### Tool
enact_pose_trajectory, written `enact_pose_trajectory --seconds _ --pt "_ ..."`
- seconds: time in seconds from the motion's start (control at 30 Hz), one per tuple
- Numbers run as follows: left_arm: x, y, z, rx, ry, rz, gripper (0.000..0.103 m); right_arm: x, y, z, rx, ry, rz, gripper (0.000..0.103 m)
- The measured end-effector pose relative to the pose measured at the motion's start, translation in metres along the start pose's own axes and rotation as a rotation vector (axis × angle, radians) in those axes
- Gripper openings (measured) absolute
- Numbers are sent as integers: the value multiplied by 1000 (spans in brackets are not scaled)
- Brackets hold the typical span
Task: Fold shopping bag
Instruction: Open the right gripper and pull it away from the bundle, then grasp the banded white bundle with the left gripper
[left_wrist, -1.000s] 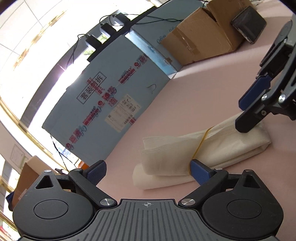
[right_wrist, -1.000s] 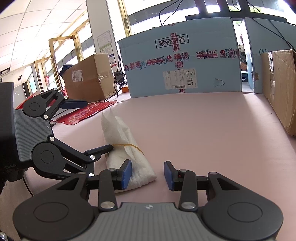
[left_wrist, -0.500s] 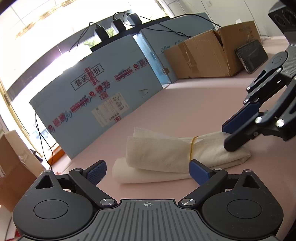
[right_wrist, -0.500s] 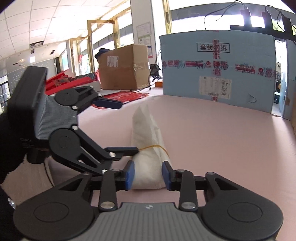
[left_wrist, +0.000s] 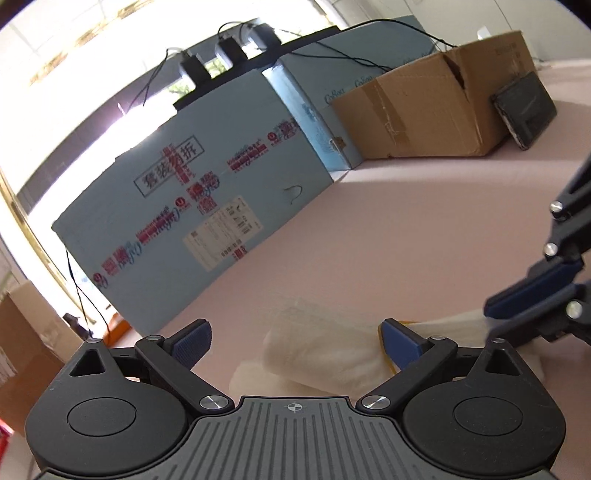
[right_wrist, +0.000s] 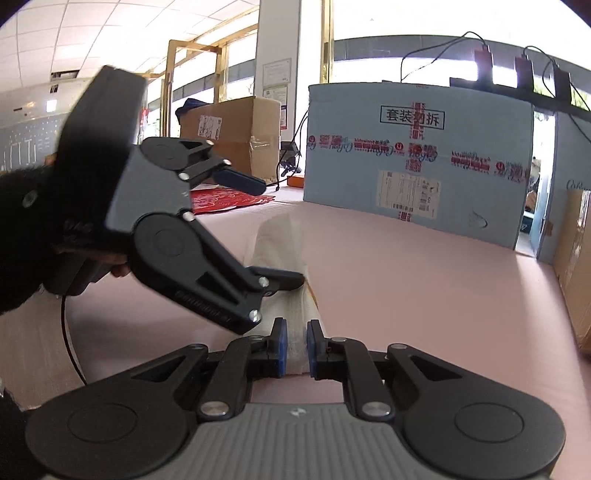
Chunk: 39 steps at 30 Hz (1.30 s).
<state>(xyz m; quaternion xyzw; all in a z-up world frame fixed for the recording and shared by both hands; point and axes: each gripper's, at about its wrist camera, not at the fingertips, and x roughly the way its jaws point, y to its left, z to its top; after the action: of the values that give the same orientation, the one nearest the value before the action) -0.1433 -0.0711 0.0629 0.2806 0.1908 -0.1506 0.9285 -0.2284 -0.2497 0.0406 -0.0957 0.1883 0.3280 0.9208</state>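
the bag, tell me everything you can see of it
The bag is cream-white, of soft crinkled fabric or paper, rolled into a long bundle of layers with a thin yellow band around it. It lies flat on the pink table. The right gripper is closing on its near end, which sits between the blue pads. The left gripper is open; one finger rests on or just over the bundle near the band.

I am closing my right gripper (right_wrist: 294, 345), its blue pads (right_wrist: 281, 347) pinching in on the near end of the folded shopping bag (right_wrist: 282, 240) between them. I am holding my left gripper (left_wrist: 295, 338) with its jaws spread wide, tilted downward over the bag's middle, one finger (right_wrist: 291, 282) lying low against the cloth.
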Motion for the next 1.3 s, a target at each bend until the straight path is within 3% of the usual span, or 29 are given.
enact_pose_trajectory --seconds 0.1,0.2,0.23,0.3,0.33,0.37,0.47,0.6,0.77,0.9,1.07,1.3 --pt "3 22 -9 -124 24 -89 100 0 -1 -2 13 -7 2 14" --pt "-12 24 -19 -157 12 -169 100 -2 -9 -4 81 -16 26 16" --pt "-18 26 -23 -180 4 -192 100 -3 -12 -4 102 -17 29 21" --pt "-25 33 -31 -256 -1 -209 100 -3 -18 -3 160 -3 32 51" --pt "-28 37 -36 -307 -10 -212 100 -4 -22 -4 205 10 50 75" --pt "-30 40 -39 -348 -22 -209 101 -4 -27 -4 253 23 76 81" --pt "-38 50 -52 -529 -62 -131 103 -10 -29 -8 319 15 98 81" --pt "-38 63 -64 -699 -93 -137 103 -10 -25 -7 302 26 69 82" --pt "-26 77 -68 -893 -133 -171 103 4 -4 1 177 80 -10 83" --pt "-12 81 -68 -969 -105 -163 103 12 3 5 108 119 -70 83" --pt "7 87 -76 -1091 -68 -170 103 18 -10 7 154 147 -158 83" --pt "11 83 -81 -1094 -70 -230 103 20 -34 10 300 134 -211 82"
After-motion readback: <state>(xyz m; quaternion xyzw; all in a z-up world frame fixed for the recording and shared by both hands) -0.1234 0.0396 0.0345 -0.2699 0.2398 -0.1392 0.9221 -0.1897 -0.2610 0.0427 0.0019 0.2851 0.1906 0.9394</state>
